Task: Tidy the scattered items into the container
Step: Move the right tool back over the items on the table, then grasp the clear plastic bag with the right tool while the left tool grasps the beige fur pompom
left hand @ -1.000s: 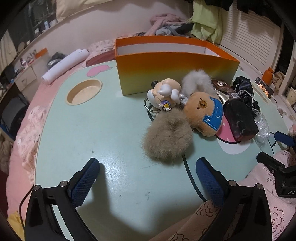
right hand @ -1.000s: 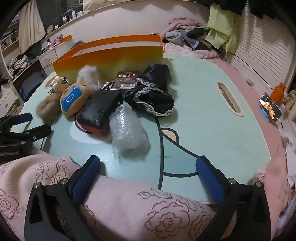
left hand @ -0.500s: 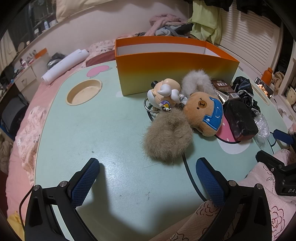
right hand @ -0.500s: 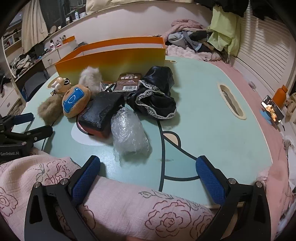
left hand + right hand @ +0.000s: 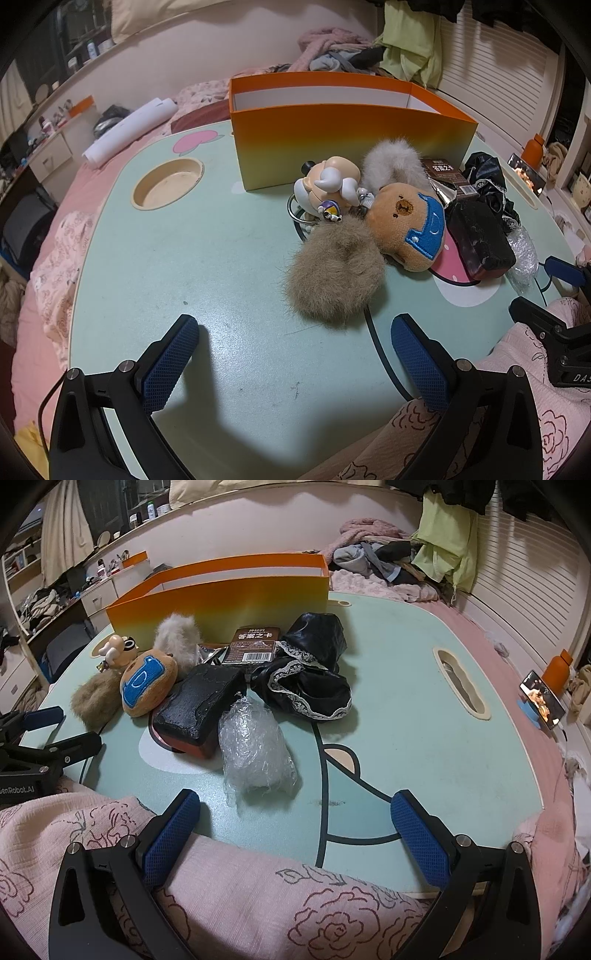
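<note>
On the mint-green table (image 5: 155, 266), the left gripper (image 5: 293, 341) stands with both blue-padded fingers spread wide and nothing between them, low over bare tabletop at 6 o'clock in the left wrist view. A round recess (image 5: 168, 183) lies at 10 o'clock. The orange container (image 5: 347, 133) stands upright at 12 o'clock, open-topped, its interior showing white. The scattered items lie clustered just before its front wall: a tan fur pom-pom (image 5: 334, 278) nearest the left gripper, a cream figurine (image 5: 330, 184) touching a grey fur pom-pom (image 5: 391, 162), and a bear plush (image 5: 410, 225) with a blue patch resting against the tan pom-pom. Further right lie a black block (image 5: 201, 707), a brown card packet (image 5: 255, 644) leaning near the container, a crumpled clear wrap bundle (image 5: 255, 749) and black lace-trimmed fabric (image 5: 310, 679). The right gripper (image 5: 295, 819) is likewise spread and empty, at 6 o'clock in its own view, above pink rose-printed cloth (image 5: 258, 897), the wrap bundle directly ahead.
</note>
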{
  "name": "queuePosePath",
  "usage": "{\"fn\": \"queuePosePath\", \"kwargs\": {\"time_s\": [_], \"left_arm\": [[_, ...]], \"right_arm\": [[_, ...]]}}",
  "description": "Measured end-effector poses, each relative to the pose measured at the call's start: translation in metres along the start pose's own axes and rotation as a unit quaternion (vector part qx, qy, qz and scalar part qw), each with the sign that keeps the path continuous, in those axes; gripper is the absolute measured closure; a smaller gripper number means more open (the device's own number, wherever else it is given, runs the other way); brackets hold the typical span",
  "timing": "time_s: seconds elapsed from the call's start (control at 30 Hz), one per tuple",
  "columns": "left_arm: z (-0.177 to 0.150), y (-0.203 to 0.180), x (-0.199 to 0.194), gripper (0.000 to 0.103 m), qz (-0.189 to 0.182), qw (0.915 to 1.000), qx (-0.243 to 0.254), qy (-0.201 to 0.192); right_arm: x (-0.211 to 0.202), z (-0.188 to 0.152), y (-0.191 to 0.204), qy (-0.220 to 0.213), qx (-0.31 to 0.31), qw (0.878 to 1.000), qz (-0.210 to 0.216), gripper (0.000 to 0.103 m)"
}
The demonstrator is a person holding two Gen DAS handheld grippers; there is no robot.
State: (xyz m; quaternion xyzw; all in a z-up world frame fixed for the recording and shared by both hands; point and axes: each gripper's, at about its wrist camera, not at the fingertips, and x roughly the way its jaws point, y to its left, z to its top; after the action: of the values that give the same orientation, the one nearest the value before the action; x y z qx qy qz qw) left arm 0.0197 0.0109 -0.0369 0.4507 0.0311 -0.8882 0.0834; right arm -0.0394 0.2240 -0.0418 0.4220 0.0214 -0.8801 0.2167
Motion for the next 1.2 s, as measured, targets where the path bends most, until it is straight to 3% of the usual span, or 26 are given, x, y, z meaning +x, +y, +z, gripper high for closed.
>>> {"fn": "queuePosePath", "kwargs": {"time_s": [0.47,0.53,0.63,0.87,0.97,1.2], "left_arm": [[-0.001,0.0,0.0,0.0,-0.001,1.0,0.002,-0.001],[-0.001,-0.001,-0.001,0.0,-0.002,1.0,0.003,-0.001],[-0.001,-0.001,-0.001,0.0,-0.001,1.0,0.004,-0.001],[-0.001,-0.001,-0.002,0.0,-0.002,1.0,0.005,-0.002],[0.002,0.002,-0.002,0.0,-0.002,1.0,0.003,-0.005],[0.016,0.012,-0.008,0.0,-0.035,0.9986,-0.019,-0.034]], "right_arm": [[-0.002,-0.004,-0.002,-0.012,0.004,1.0,0.004,0.002],[-0.006,-0.005,-0.002,-0.025,0.004,1.0,0.018,0.016],[-0.009,-0.005,0.001,-0.035,-0.004,0.999,0.038,0.029],[-0.006,0.01,0.004,-0.05,-0.007,0.998,0.038,0.041],[0.003,0.012,0.001,-0.035,-0.001,0.999,0.042,0.071],[-0.021,0.002,0.005,-0.099,-0.009,0.994,0.053,0.073]]}}
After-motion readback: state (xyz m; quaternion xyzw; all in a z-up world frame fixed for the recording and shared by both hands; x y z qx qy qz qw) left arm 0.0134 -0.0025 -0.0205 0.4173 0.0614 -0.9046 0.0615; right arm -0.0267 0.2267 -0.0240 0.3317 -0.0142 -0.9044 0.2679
